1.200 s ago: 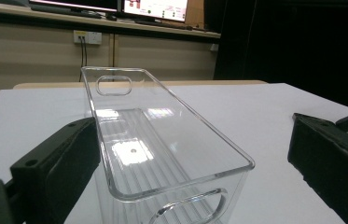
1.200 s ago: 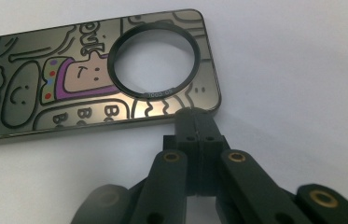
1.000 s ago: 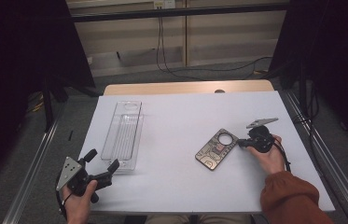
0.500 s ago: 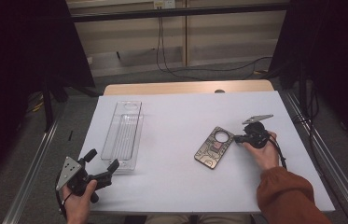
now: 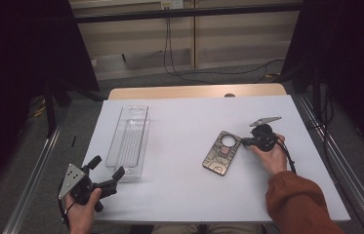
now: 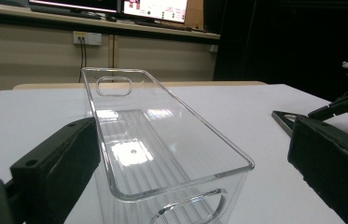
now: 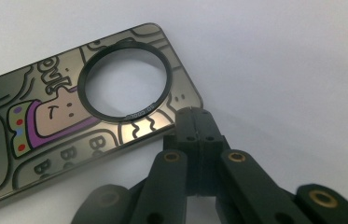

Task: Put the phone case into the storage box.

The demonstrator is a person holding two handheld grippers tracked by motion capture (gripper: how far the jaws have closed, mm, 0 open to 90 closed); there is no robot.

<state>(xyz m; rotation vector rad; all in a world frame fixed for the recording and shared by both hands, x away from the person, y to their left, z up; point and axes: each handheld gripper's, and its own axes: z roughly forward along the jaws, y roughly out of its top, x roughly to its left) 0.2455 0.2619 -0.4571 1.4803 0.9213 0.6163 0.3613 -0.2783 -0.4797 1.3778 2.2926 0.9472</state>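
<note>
Metal plate (image 7: 64, 121) lies just left of the right gripper (image 7: 195, 116), whose jaws are pressed together, holding nothing

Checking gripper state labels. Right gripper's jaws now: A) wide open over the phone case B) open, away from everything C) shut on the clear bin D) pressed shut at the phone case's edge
D: the right gripper has its jaws pressed together, tips at the phone case edge by the ring.
</note>
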